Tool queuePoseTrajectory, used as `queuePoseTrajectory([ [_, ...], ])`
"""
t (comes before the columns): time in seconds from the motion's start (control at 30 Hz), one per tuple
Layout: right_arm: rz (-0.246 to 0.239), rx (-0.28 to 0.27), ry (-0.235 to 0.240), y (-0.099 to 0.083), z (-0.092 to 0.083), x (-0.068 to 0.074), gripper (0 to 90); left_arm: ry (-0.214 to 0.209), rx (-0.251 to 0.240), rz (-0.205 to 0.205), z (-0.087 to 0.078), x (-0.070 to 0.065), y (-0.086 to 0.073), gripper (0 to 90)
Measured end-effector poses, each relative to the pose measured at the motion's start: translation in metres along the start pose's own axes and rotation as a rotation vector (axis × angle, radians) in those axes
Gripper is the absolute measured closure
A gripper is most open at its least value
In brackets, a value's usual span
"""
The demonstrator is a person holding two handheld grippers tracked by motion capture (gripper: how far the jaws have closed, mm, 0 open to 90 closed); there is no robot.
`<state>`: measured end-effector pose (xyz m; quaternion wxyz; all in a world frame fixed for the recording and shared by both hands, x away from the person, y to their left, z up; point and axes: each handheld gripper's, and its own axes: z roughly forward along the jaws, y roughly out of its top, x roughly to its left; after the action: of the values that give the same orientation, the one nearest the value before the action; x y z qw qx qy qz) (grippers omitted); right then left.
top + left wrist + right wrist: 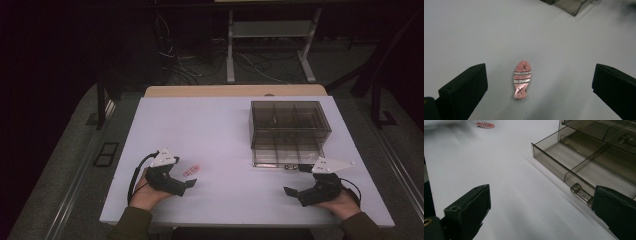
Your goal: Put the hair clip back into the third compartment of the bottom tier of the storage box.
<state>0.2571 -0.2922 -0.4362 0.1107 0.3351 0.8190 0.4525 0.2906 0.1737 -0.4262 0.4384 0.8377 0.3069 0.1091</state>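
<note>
A small pink fish-shaped piece (522, 79) with white stripes and two black crosses lies flat on the white table; it is also the fish piece (190, 170) left of centre and the fish piece (485, 125) far off. My left gripper (186, 184) is just in front of it, jaws wide apart on either side of it without touching, open. A smoky clear drawer box (290, 131) stands at the right, its bottom drawer (574, 162) pulled out with a clear knob (580, 190). My right gripper (292, 192) is open near that drawer's front.
The white table top (220, 130) ends at a wooden strip at the back. Beyond it stand a metal frame (270, 45) and loose cables on the dark floor. The drawer box has several compartments.
</note>
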Motion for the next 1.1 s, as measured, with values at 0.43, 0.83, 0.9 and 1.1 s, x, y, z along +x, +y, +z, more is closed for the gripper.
queuePoseTrajectory([
  [0.43,0.013,-0.010,0.012,0.0004,-0.0049,-0.0041,1.6,-0.007,-0.008,-0.006,0.0015,-0.0006,0.0015,0.0],
  [0.83,0.011,-0.002,0.029,0.0023,-0.0056,-0.0026,1.6,-0.004,-0.019,-0.008,0.0004,0.0006,0.0033,0.0],
  [0.9,0.009,-0.002,0.030,0.0025,-0.0058,-0.0023,1.6,0.001,-0.014,0.007,0.0011,0.0013,0.0044,1.3],
  [1.1,0.011,-0.005,0.030,0.0036,-0.0068,-0.0008,1.6,0.006,-0.022,0.011,0.0035,0.0007,0.0084,4.1],
])
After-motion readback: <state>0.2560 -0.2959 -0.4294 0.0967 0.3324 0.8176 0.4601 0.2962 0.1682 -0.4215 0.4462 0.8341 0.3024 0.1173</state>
